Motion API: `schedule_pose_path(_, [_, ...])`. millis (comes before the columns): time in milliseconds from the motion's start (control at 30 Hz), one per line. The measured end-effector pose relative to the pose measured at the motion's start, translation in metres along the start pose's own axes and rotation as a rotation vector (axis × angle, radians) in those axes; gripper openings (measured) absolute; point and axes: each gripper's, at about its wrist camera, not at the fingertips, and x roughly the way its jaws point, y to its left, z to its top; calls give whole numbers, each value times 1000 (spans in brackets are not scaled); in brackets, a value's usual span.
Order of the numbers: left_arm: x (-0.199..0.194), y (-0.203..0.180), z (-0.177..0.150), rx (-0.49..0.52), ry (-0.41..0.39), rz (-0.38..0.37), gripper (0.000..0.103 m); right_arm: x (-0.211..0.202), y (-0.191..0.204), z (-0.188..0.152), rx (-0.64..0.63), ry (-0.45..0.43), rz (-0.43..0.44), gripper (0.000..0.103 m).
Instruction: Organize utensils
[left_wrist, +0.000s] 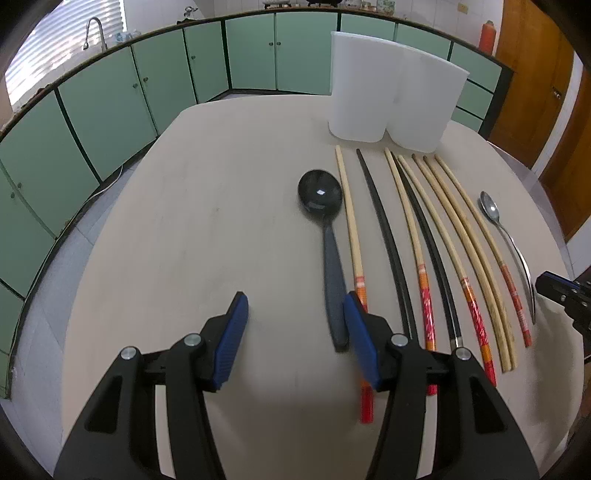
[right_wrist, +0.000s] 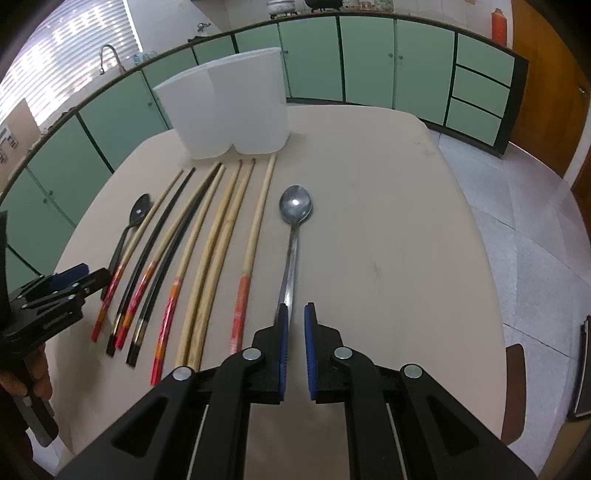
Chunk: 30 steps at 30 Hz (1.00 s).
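Lay wide and mostly bare, the beige oval table (left_wrist: 184, 221). Stood at its far edge, the white twin-compartment plastic holder (left_wrist: 391, 96). Ran lengthwise toward that holder, the row of long chopsticks (left_wrist: 436, 236). Flanked the row, bowls pointing away: black plastic spoon (left_wrist: 325, 221) on one side, steel spoon (right_wrist: 293, 236) on the other. Hung half-parted and empty just left of the black handle, left gripper (left_wrist: 295, 314). Sat nearly closed, nothing visibly pinched, right gripper (right_wrist: 295, 314), steel handle just beyond its left pad.

Chopsticks (right_wrist: 207, 251) between two spoons (right_wrist: 293, 236) on table (right_wrist: 388, 221); holder (right_wrist: 229, 107) behind.
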Motion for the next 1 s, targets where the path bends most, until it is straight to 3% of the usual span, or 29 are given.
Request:
schedule_pose_path(400, [-12, 4, -19, 3, -19, 1, 52, -6, 7, -33, -11, 5, 27, 9])
schedule_pose_path(1000, [-13, 2, -23, 2, -14, -19, 54, 0, 9, -31, -1, -40, 15, 9])
